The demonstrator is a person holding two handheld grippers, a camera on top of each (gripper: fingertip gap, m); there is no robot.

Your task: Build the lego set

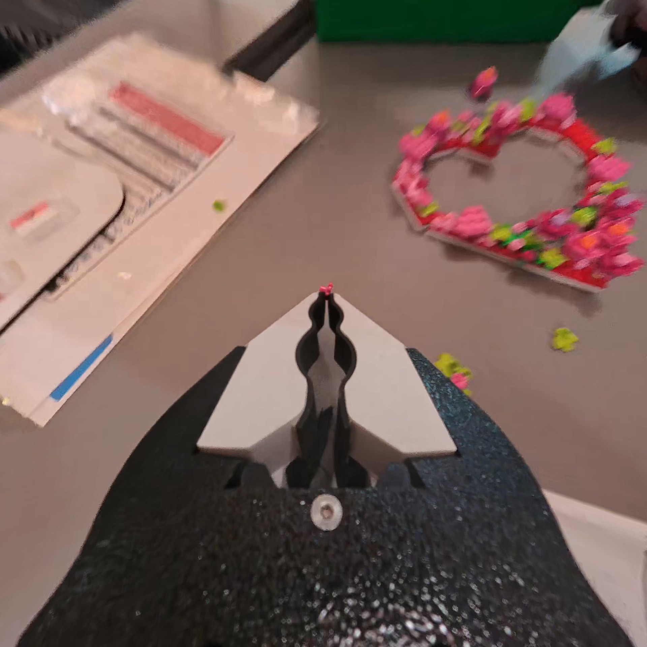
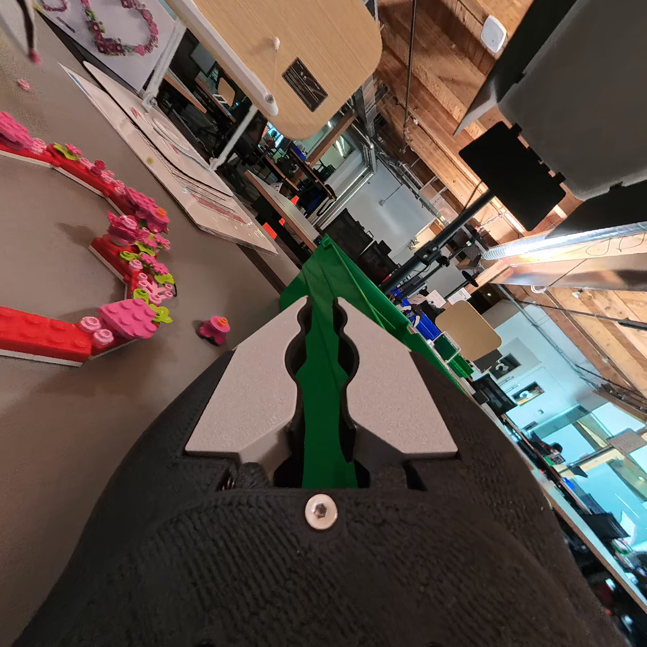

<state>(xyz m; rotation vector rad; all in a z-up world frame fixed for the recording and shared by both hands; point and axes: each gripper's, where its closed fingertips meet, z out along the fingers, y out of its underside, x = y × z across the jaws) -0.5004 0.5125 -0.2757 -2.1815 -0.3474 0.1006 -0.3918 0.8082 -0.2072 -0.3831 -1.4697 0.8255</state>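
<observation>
A red heart-shaped Lego frame (image 1: 518, 196) covered with pink flowers and green leaves lies on the grey table at the upper right; it also shows in the right wrist view (image 2: 115, 252). My left gripper (image 1: 326, 293) is shut on a tiny pink piece (image 1: 326, 288) at its tips, held above the table left of the heart. My right gripper (image 2: 324, 301) is open and empty, tilted, beside the heart and pointing at a green bin (image 2: 322, 350). It shows blurred in the left wrist view (image 1: 581, 56). A loose pink flower (image 2: 214, 328) lies next to the heart (image 1: 483, 82).
Instruction sheets and a clear plastic bag (image 1: 140, 196) lie at the left. Loose green leaf pieces (image 1: 564, 339) and a green-pink cluster (image 1: 453, 369) lie near my left gripper. A small green piece (image 1: 218, 205) sits on the paper. The green bin (image 1: 437, 21) stands at the far edge.
</observation>
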